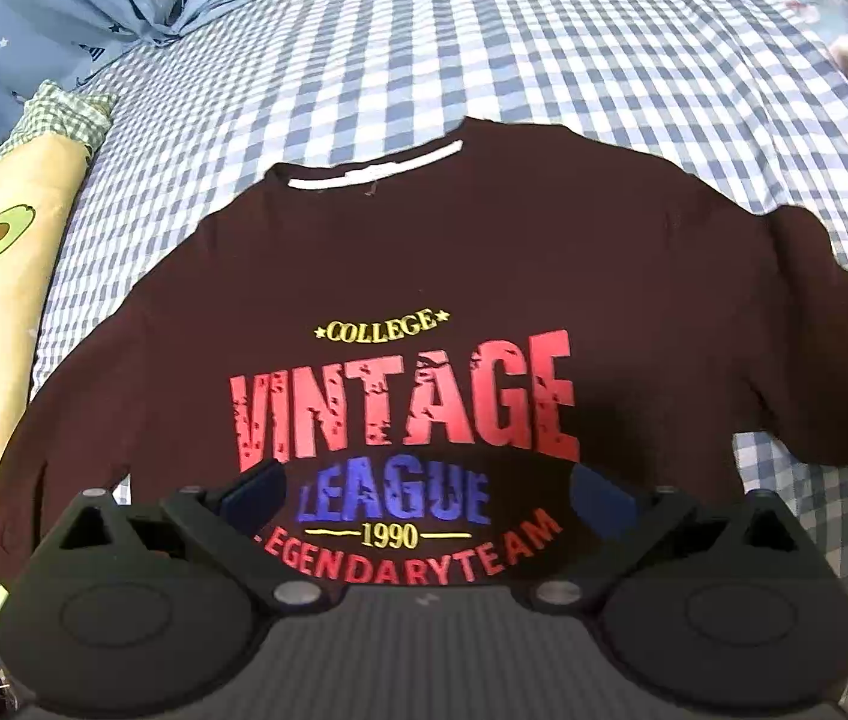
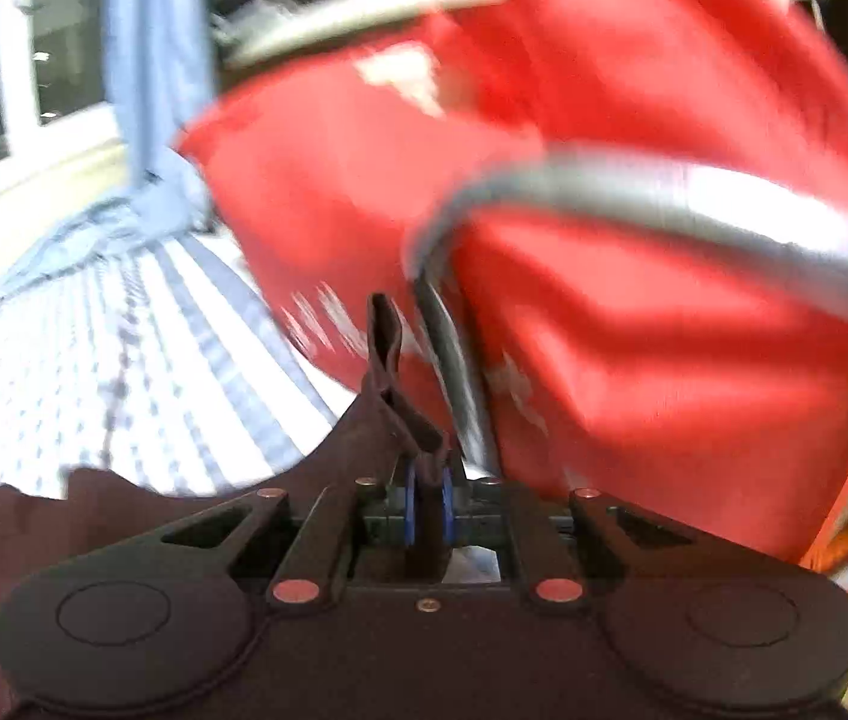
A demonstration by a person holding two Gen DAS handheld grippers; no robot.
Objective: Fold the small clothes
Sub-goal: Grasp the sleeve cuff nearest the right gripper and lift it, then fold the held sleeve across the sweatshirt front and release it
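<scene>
Maroon cotton sweatshirt (image 1: 424, 252) with cracked red lettering lies flat on the blue-checked bed sheet (image 1: 544, 60), open sheet beyond its collar. My left tool (image 1: 424, 486) hovers wide over the hem; my right tool (image 2: 428, 498) pinches a sleeve fold beside a red fabric bag (image 2: 664, 312).

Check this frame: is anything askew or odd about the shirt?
The shirt lies face up but crooked on the bed. The right gripper pinches a bunched fold, while the open left gripper hovers over the print.
</scene>
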